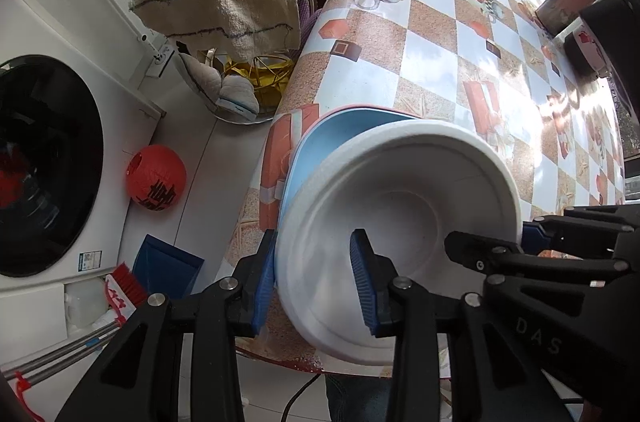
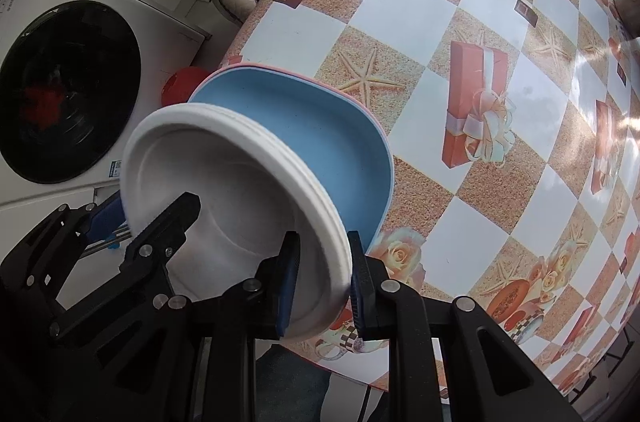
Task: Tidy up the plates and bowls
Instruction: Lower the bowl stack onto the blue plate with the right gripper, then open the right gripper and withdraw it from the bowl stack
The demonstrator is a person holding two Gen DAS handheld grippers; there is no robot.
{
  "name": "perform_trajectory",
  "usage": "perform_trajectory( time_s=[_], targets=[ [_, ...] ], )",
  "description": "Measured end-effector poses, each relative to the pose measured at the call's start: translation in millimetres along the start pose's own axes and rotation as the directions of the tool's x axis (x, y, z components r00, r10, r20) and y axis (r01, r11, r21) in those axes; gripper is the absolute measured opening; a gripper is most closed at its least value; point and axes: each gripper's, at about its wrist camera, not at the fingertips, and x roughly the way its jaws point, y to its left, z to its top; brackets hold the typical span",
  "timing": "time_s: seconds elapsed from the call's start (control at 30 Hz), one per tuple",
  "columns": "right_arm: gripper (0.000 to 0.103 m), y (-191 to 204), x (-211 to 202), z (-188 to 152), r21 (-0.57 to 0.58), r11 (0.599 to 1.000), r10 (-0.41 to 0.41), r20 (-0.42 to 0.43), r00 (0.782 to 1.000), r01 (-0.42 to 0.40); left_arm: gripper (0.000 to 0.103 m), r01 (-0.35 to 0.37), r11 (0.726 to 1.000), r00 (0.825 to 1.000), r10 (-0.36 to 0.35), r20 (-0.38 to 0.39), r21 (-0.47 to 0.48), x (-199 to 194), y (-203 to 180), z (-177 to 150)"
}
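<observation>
Bowls (image 1: 400,206), white and stacked, tilt over a blue plate (image 2: 320,126) at the near edge of the checkered table (image 2: 460,2); we clamp their rim with both left gripper (image 1: 316,282) and right gripper (image 2: 324,282), opposite sides.

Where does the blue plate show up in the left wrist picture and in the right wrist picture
Left wrist view: the blue plate sits left of centre, behind the white bowl, which the left claw grips at the rim.
Right wrist view: the blue plate lies at centre, behind the same white bowl, gripped by the right claw.
Shared landmark: the washing machine door at the left.
</observation>
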Motion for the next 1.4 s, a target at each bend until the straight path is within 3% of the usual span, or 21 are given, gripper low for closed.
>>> perform_trajectory(
  time_s=[0.1,0.17,0.2,0.23,0.27,0.3,0.4,0.57,0.8,1.07,1.4],
  targets=[
    [0.038,-0.8,-1.6,2.3,0.004,1.0,-0.002,0.007,1.0,0.002,0.045,-0.035,0.999,0.997,0.035,0.065,0.0,-8.8,2.4,1.5],
    [0.058,-4.2,-8.6,2.2,0.013,0.999,-0.046,0.028,0.999,0.045,0.05,-0.044,0.999,0.996,0.046,0.076,-0.024,-13.8,8.4,4.5],
    [0.073,-5.9,-12.4,2.1,0.011,0.997,-0.078,0.039,0.996,0.078,0.053,-0.052,0.998,0.996,0.054,0.064,-0.033,-14.7,11.6,6.3],
    [0.08,-7.2,-16.4,1.3,0.002,0.996,-0.091,0.05,0.995,0.091,0.062,-0.068,0.997,0.996,0.069,0.047,-0.037,-15.0,14.0,8.0],
    [0.08,-8.1,-20.9,0.1,-0.005,0.996,-0.085,0.063,0.994,0.086,0.072,-0.082,0.996,0.996,0.083,0.038,-0.041,-16.0,16.0,8.4],
    [0.081,-8.8,-25.2,-1.3,-0.01,0.997,-0.079,0.071,0.994,0.08,0.075,-0.085,0.995,0.995,0.087,0.044,-0.045,-18.5,17.8,7.9],
    [0.103,-14.7,-35.9,-5.0,-0.007,0.997,-0.075,0.073,0.995,0.076,0.081,-0.099,0.994,0.993,0.101,0.056,-0.036,-27.1,20.0,4.1],
    [0.103,-18.1,-64.1,-21.2,-0.032,0.995,-0.089,0.132,0.987,0.094,0.082,-0.1,0.995,0.993,0.098,0.064,0.027,-41.6,10.6,-5.0],
    [0.103,-12.8,-73.5,-36.6,-0.03,0.995,-0.093,0.161,0.983,0.099,0.082,-0.007,0.999,1.0,0.007,-0.019,0.038,-48.2,-1.4,-13.5],
    [0.103,-20.8,-75.2,-37.4,0.017,0.997,-0.076,0.155,0.985,0.075,0.082,-0.056,0.993,0.998,0.056,0.002,0.108,-57.4,-16.3,-7.6],
    [0.103,-18.8,-75.1,-36.5,0.009,0.998,-0.06,0.157,0.986,0.059,0.082,-0.072,0.992,0.997,0.073,-0.011,0.103,-56.5,-13.4,-5.9]
  ],
)
